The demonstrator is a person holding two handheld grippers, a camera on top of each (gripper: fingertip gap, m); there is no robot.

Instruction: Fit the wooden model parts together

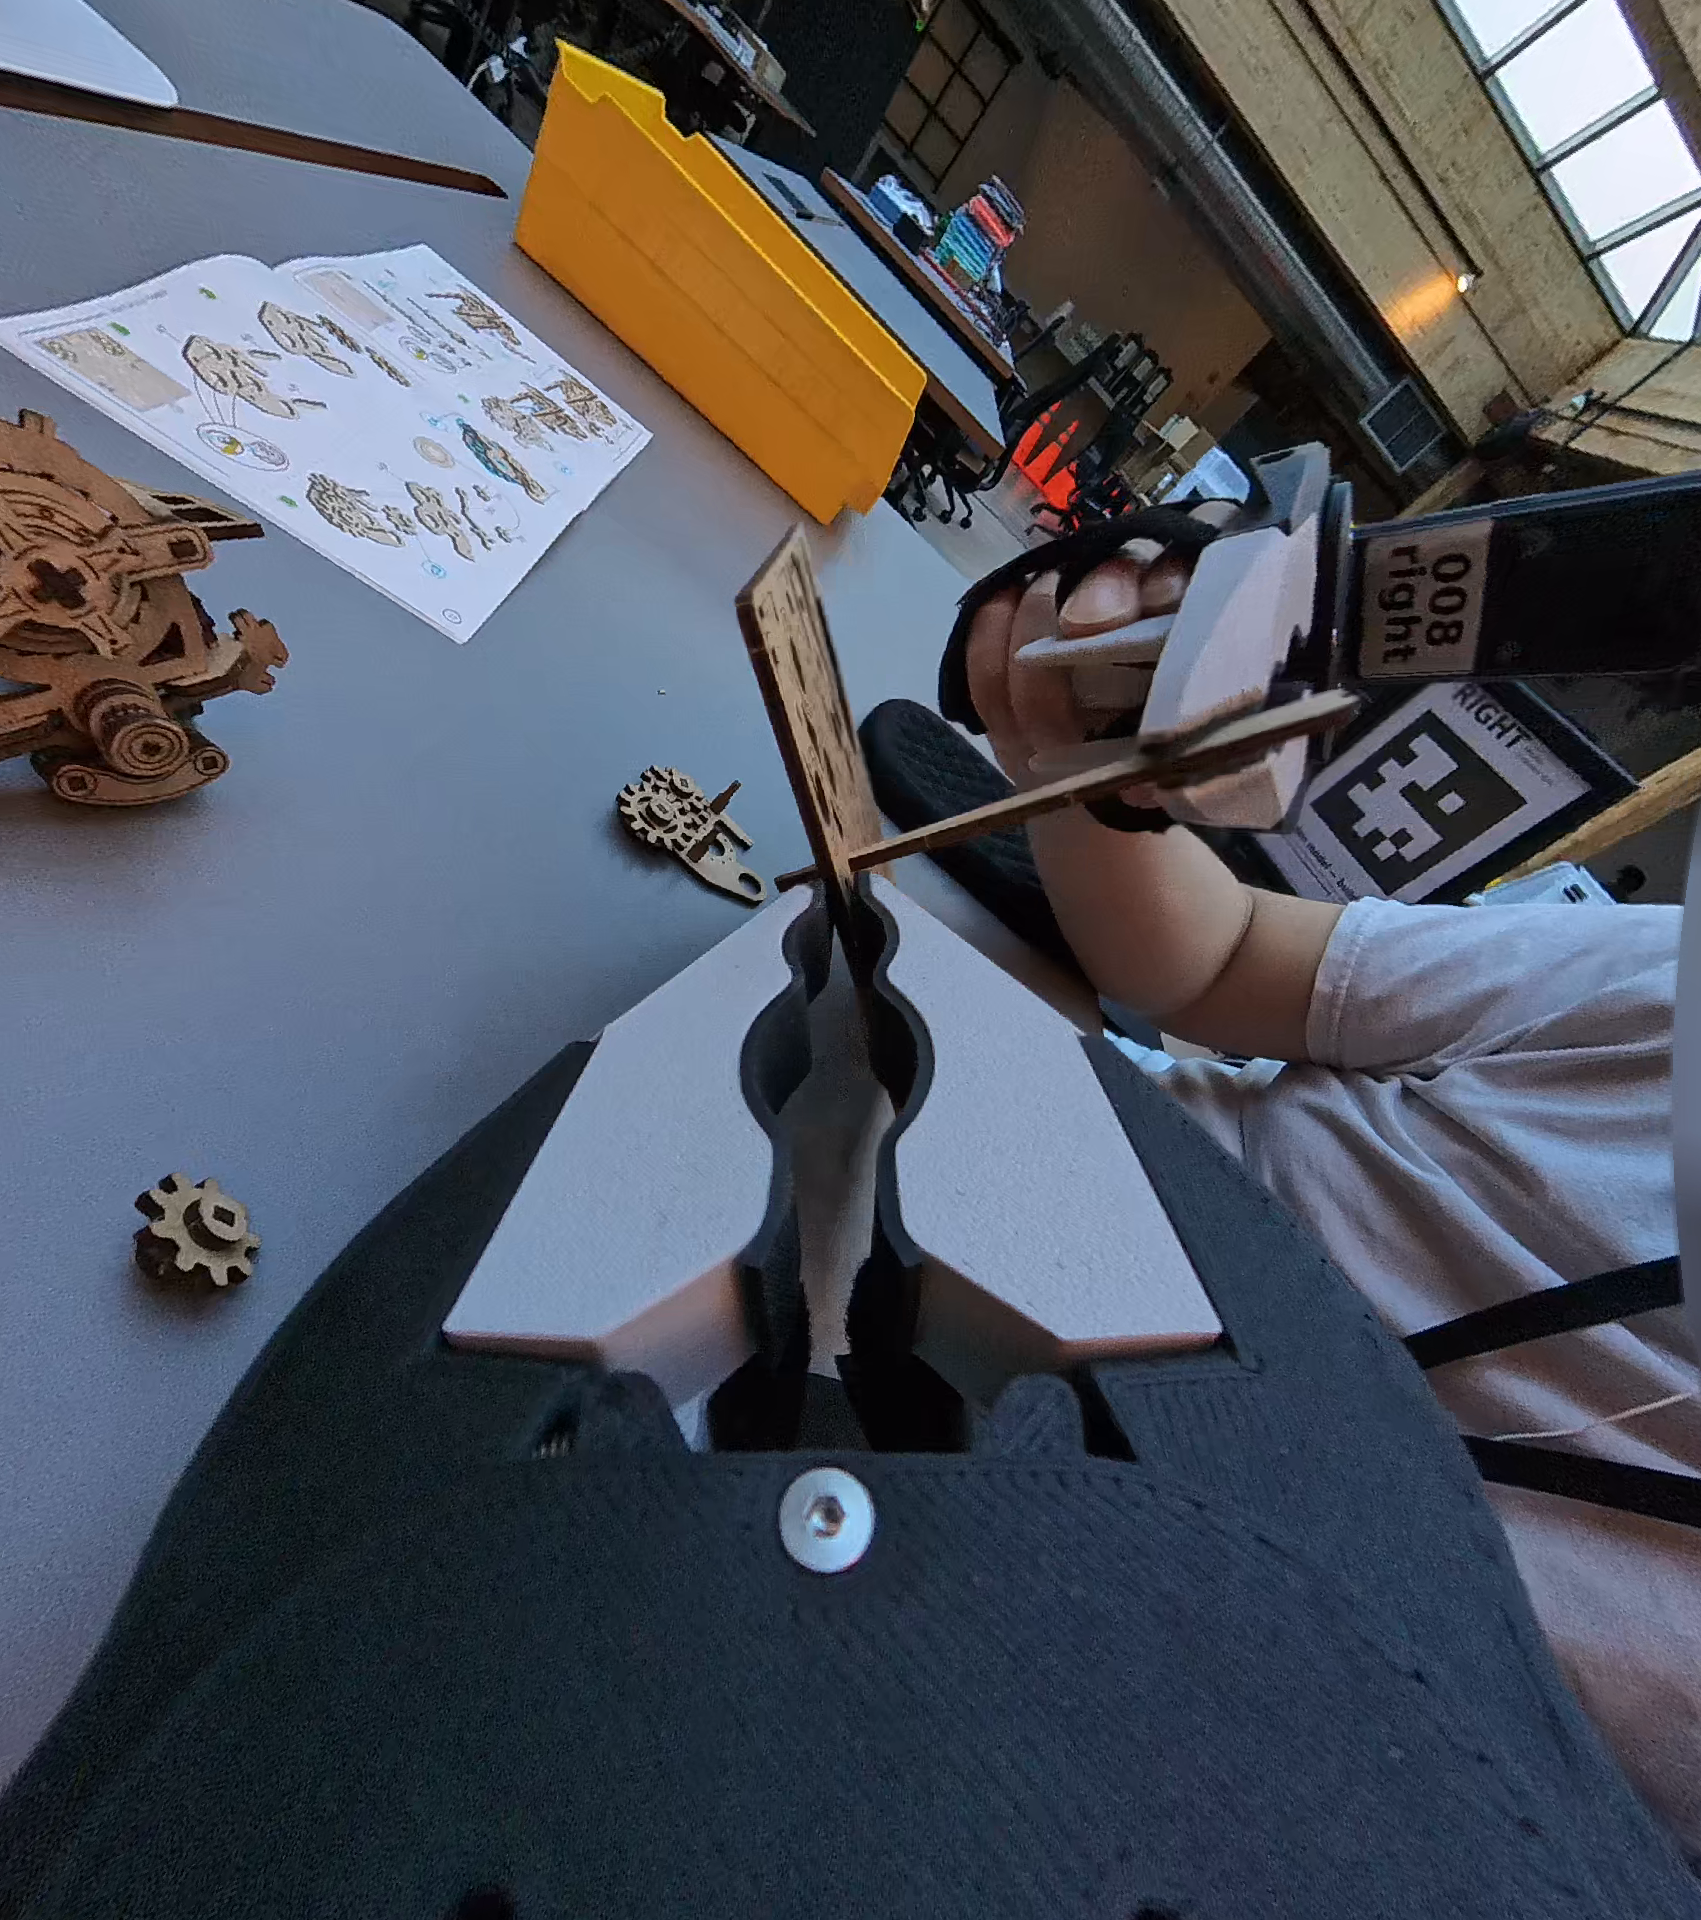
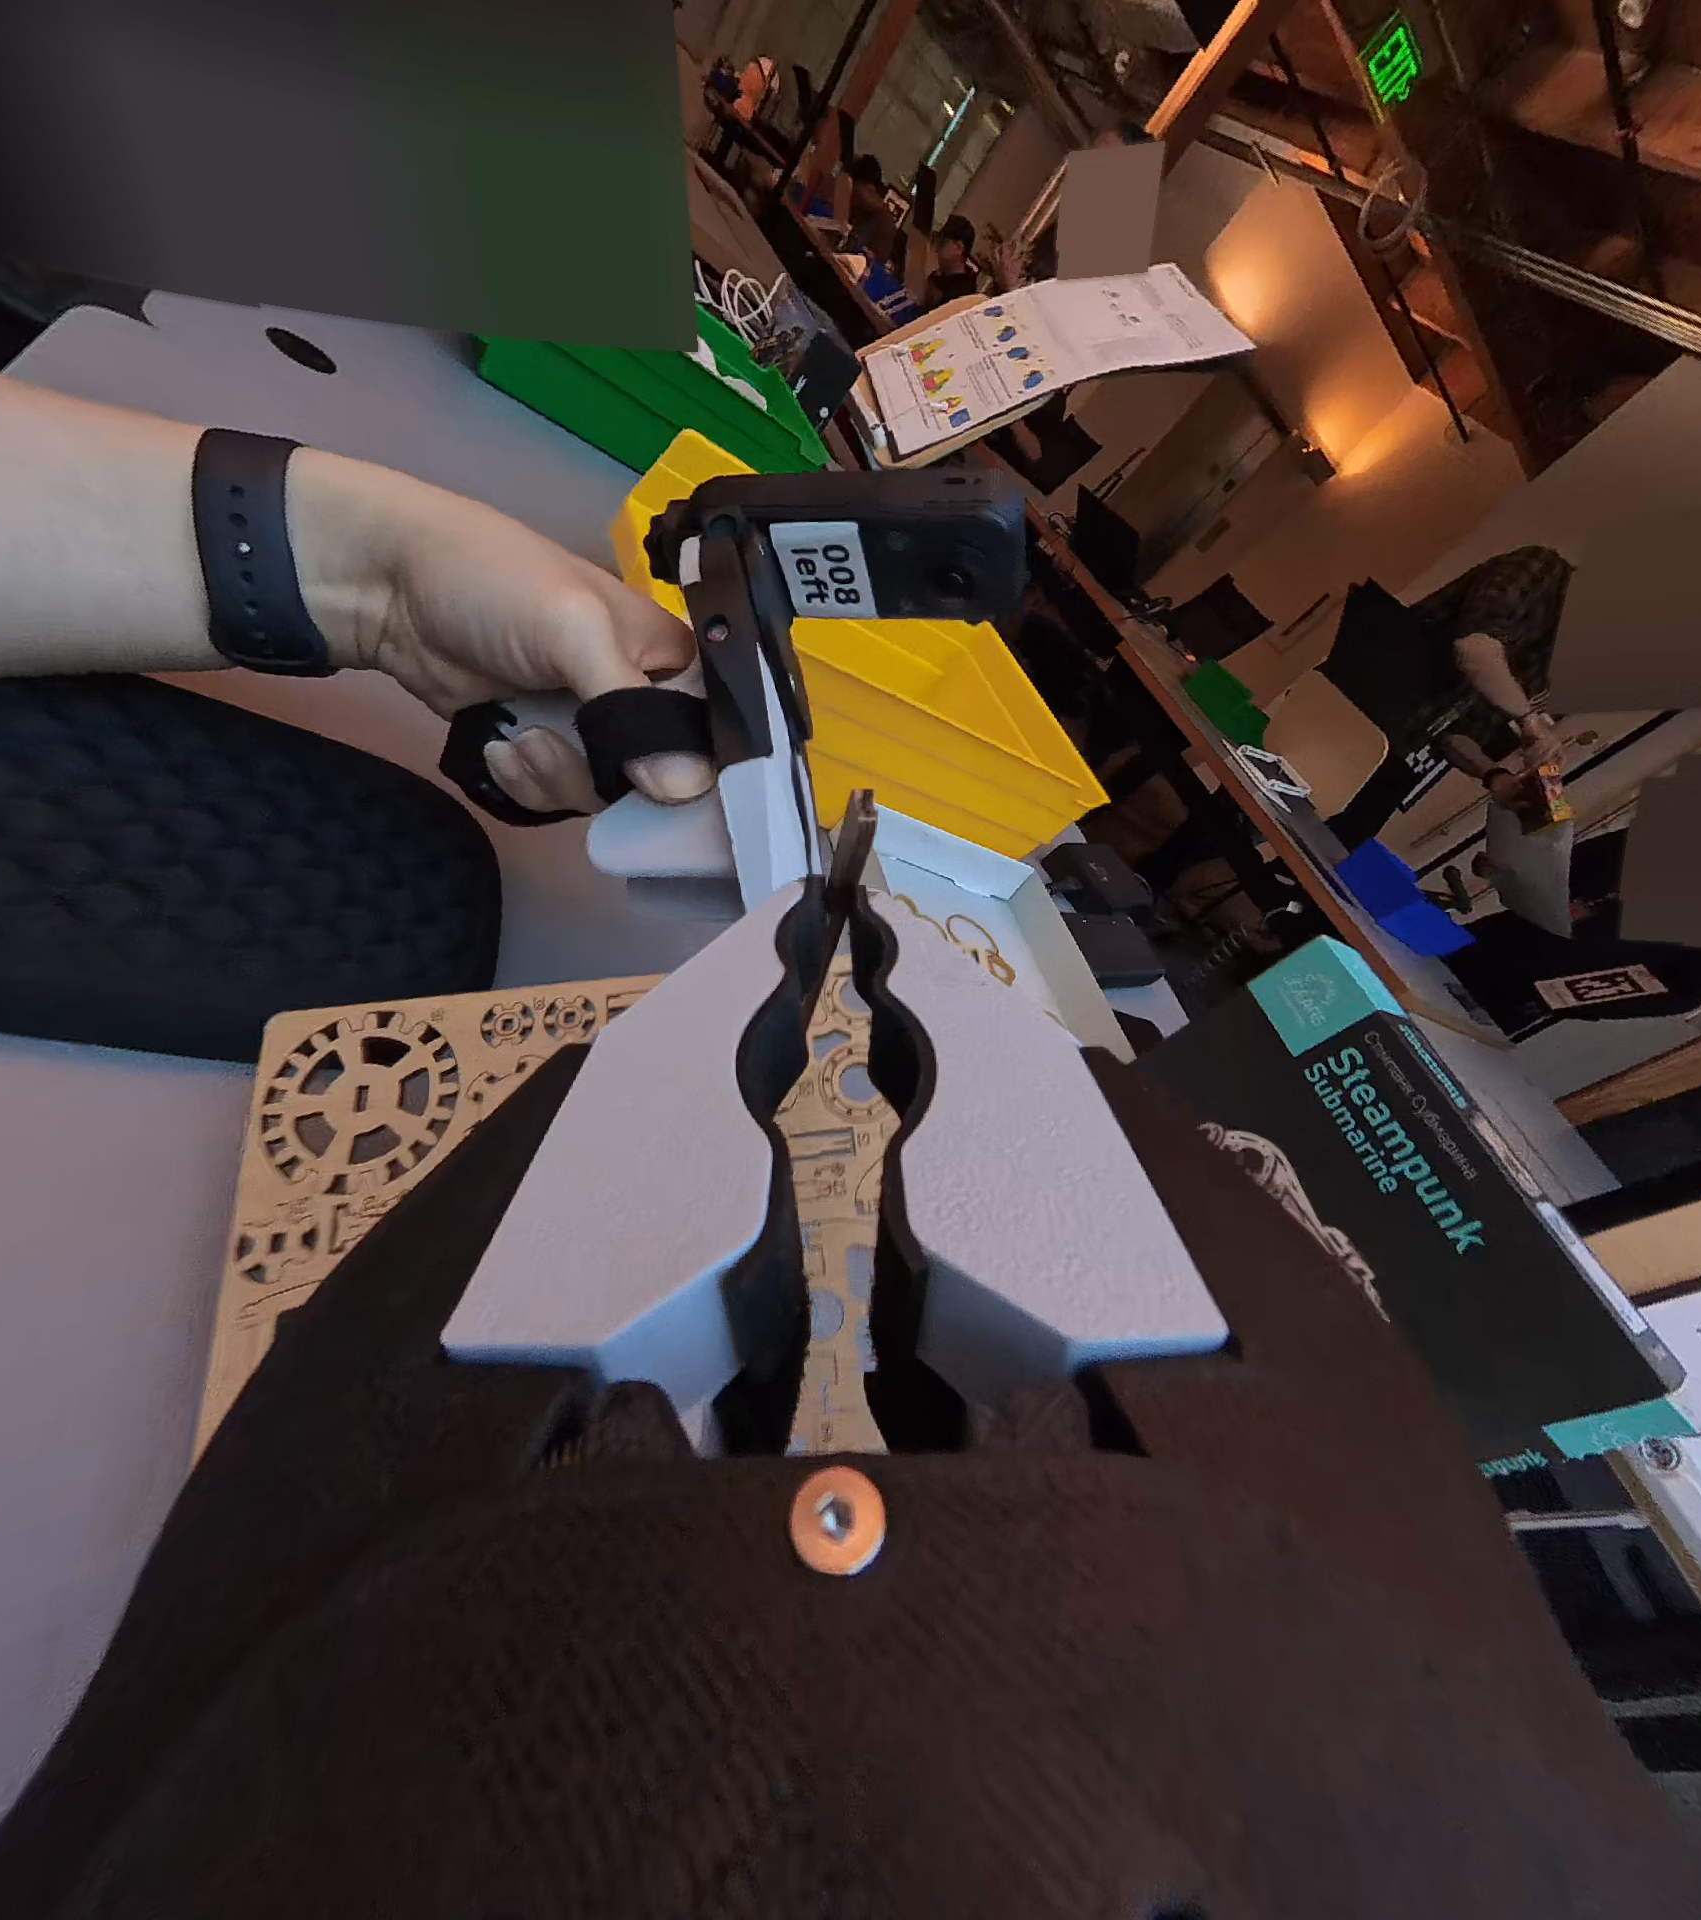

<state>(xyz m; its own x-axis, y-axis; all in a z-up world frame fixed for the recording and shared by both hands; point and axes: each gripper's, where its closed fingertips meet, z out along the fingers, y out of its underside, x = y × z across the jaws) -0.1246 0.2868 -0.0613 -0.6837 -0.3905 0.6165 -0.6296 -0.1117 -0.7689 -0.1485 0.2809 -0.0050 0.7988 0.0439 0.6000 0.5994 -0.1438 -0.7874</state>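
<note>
Your left gripper point(image 1: 841, 914) has its jaws pinching the lower edge of a flat wooden plate point(image 1: 804, 707), which stands nearly upright above the grey worktop point(image 1: 389, 935). Your right gripper point(image 1: 1210, 748), seen from the left wrist view, comes in from the right with its jaws pressed onto a thin wooden strip point(image 1: 1033, 805); the strip's far end meets the plate low down, just above your left jaws, though you cannot tell from here whether it sits in a slot or only touches. From the right wrist view the strip shows edge-on as a dark sliver between the right jaws, with the left gripper point(image 2: 784, 831) just beyond it. On the worktop to your left stands a partly built wooden model point(image 1: 46, 613), with a small gear assembly point(image 1: 685, 826) lying near the plate and a loose wooden cog point(image 1: 197, 1231) closer to you. An open instruction sheet point(image 1: 326, 416) lies flat farther back, beside a yellow bin point(image 1: 711, 281). Beneath your right gripper lies a laser-cut parts sheet point(image 2: 358, 1122) with gears still in it, and a dark kit box point(image 2: 1386, 1195) sits just to its right.
</note>
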